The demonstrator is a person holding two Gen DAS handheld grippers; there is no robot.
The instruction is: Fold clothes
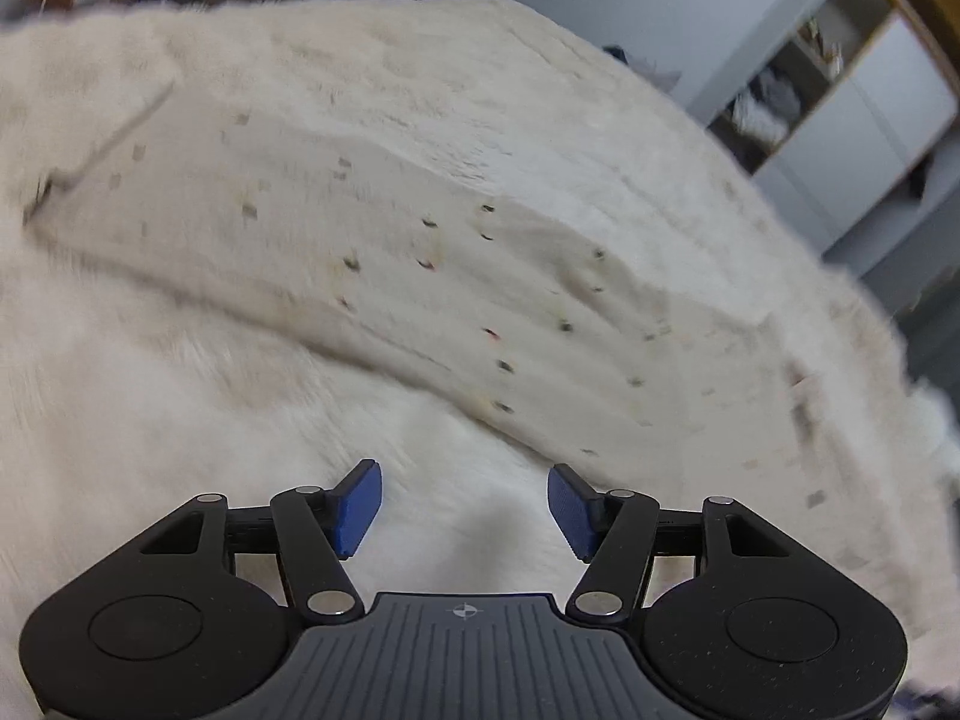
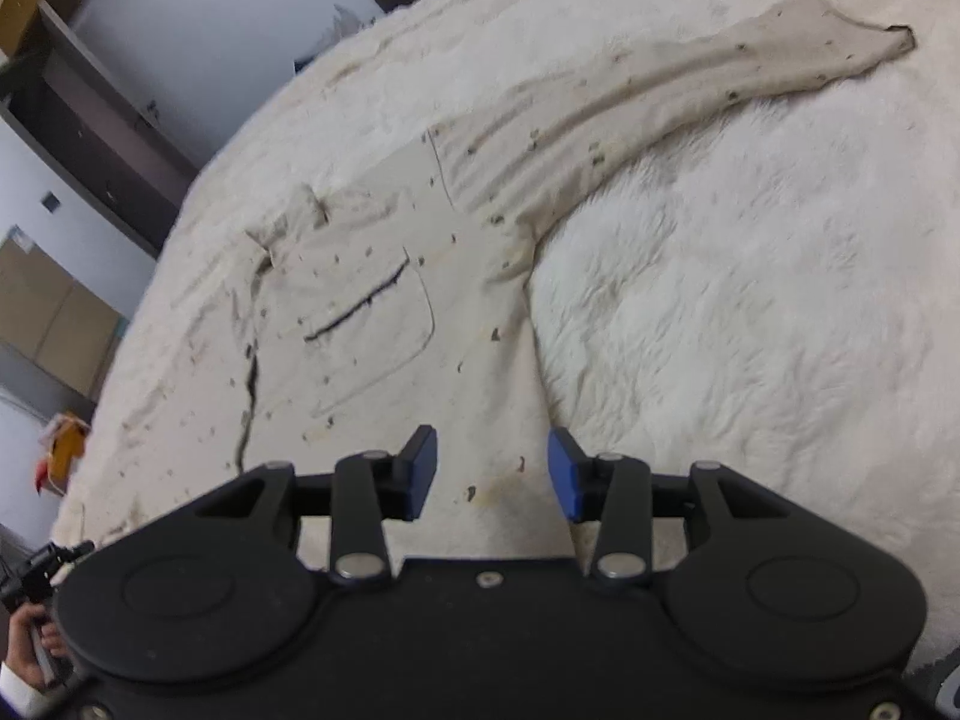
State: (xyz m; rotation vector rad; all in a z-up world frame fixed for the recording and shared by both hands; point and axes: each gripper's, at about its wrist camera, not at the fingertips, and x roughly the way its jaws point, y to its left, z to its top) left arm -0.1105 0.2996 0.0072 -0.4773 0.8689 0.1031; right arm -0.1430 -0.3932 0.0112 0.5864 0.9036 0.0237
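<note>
Both claws stand empty: the left gripper (image 1: 465,504) has its blue pads well apart over bare white fur, and the right gripper (image 2: 491,474) holds its pads at a moderate gap with nothing pressed between them, hovering just above the side hem of the shirt (image 2: 384,312). That shirt — a cream, long-sleeved one speckled with a small dark print — lies spread face up on a fluffy white blanket (image 2: 750,300) that covers the bed. In the right wrist view its chest pocket (image 2: 372,330) and collar (image 2: 282,228) show plainly, and one sleeve (image 2: 690,84) stretches out and away from the body toward the far edge, cuff lying flat. The left wrist view, blurred, shows a long band of the same printed cloth crossing the fur ahead of the pads, near but not touching them. A hand (image 2: 36,636) holding the other tool shows at the lower left of the right view. By my reading the garment is laid out and folding has hardly begun — neither sleeve is brought in yet. Next, a claw would need to drop onto a sleeve or side seam, pinch the single layer without catching the fur beneath, and carry it across the body.
</note>
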